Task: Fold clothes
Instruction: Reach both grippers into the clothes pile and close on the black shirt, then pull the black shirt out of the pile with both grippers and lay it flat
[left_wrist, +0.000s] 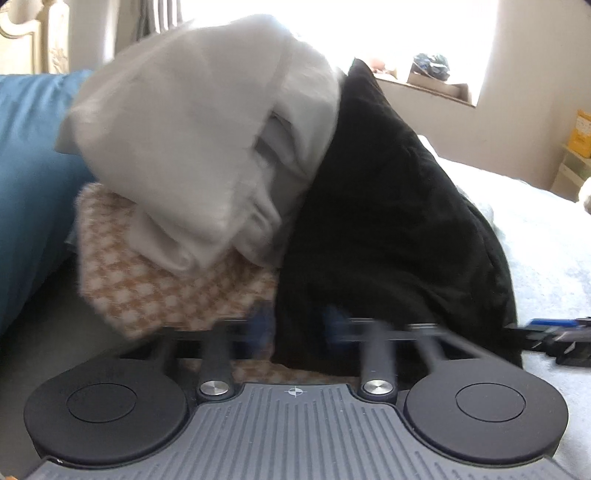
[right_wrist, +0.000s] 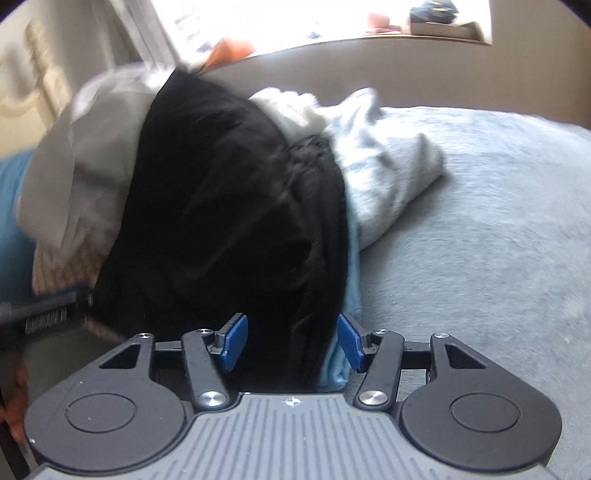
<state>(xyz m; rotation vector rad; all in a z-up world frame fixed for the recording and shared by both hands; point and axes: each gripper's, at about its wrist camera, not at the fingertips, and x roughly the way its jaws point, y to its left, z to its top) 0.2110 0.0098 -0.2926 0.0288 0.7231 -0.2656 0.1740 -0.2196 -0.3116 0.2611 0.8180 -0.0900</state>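
Left tool (left_wrist: 295, 325) is clenched on black garment (left_wrist: 388, 192); right tool (right_wrist: 292, 339) is released, pads (right_wrist: 349, 341) astride its hem. Garment is heaped on bed (right_wrist: 498, 240) w/ other clothes. Pick-up step; next, right grip needed, then lift-out.

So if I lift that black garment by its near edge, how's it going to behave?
The black garment is draped in soft folds over the pile, so it will probably sag and stretch out. It overlaps the light grey garment, so that may drag along or topple.
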